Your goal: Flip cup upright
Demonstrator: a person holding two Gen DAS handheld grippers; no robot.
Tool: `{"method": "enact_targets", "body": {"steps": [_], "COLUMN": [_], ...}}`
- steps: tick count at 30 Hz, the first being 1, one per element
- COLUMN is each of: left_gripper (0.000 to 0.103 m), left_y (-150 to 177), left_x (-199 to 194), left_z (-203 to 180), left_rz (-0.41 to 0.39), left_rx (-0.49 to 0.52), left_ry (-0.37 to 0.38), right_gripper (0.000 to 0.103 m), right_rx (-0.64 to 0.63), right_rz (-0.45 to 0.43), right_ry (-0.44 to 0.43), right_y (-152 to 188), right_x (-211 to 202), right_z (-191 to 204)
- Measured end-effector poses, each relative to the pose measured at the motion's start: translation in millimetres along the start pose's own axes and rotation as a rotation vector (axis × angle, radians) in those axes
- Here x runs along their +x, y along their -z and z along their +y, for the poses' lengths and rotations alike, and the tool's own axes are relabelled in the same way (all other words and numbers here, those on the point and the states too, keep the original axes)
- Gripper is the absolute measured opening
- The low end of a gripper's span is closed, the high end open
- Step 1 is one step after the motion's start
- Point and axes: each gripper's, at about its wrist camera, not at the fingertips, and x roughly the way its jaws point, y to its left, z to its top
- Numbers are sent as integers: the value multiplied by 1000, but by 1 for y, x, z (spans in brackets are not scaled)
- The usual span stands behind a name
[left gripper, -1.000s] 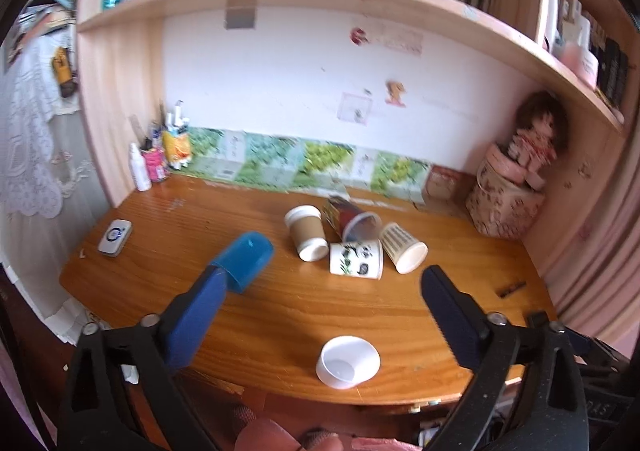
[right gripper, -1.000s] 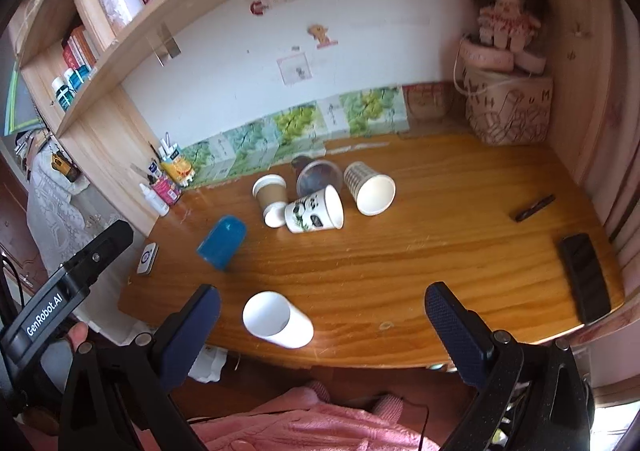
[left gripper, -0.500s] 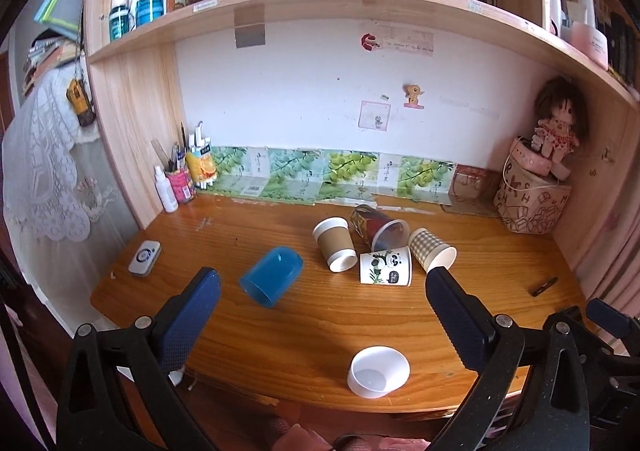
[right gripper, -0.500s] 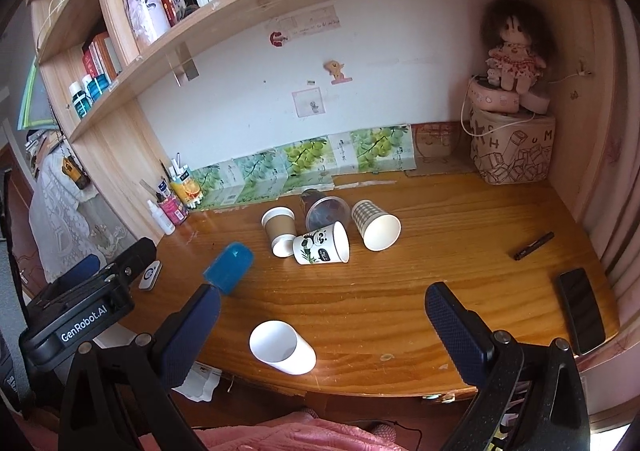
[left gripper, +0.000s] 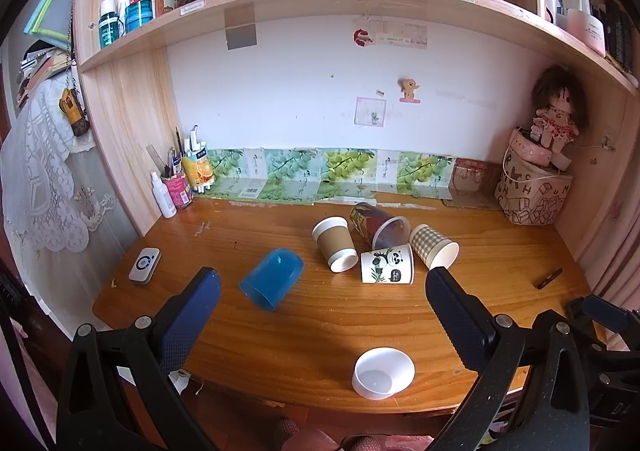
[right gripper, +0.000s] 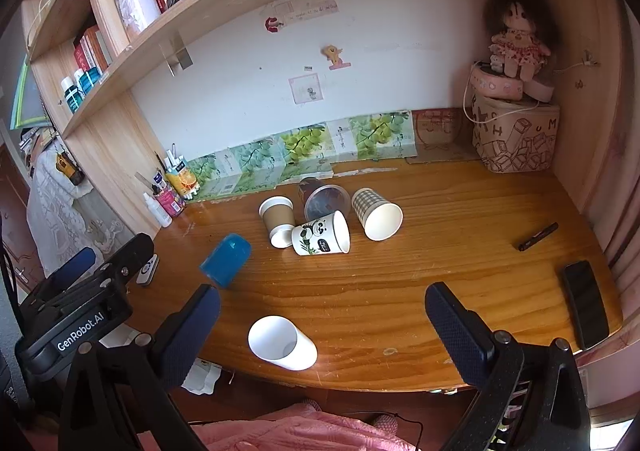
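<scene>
Several cups lie on their sides on the wooden desk (left gripper: 304, 327). A blue plastic cup (left gripper: 272, 277) (right gripper: 226, 260) lies at the left. A brown sleeved cup (left gripper: 334, 244), a dark clear-rimmed cup (left gripper: 378, 225), a panda cup (left gripper: 387, 264) (right gripper: 320, 233) and a checked cup (left gripper: 434, 251) (right gripper: 377, 213) lie bunched mid-desk. A white cup (left gripper: 383, 372) (right gripper: 282, 343) lies at the front edge. My left gripper (left gripper: 320, 293) is open and empty, held back above the front edge. My right gripper (right gripper: 322, 309) is open and empty, also held back.
A pen holder with bottles (left gripper: 178, 187) stands at the back left. A small white device (left gripper: 145, 265) lies at the left edge. A patterned box with a doll (right gripper: 514, 131) fills the back right corner. A black pen (right gripper: 538, 236) and a phone (right gripper: 586, 303) lie at the right.
Both grippers have drawn back and risen from the desk, so the cups look farther off. The cups have not moved.
</scene>
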Motion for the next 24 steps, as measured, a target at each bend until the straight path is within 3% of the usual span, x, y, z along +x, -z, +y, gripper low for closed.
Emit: {"method": "enact_targets", "body": {"steps": [24], "left_gripper": [102], "left_y": [8], "left_x": [4], "left_z": [-8], "left_rz": [45], "left_rx": [4], "left_ry": [22], "right_gripper": [103], "right_rx": [50], "right_rz": [91], "right_ry": [5], "right_y": [9], "right_x": [12], "right_z": [-12]}}
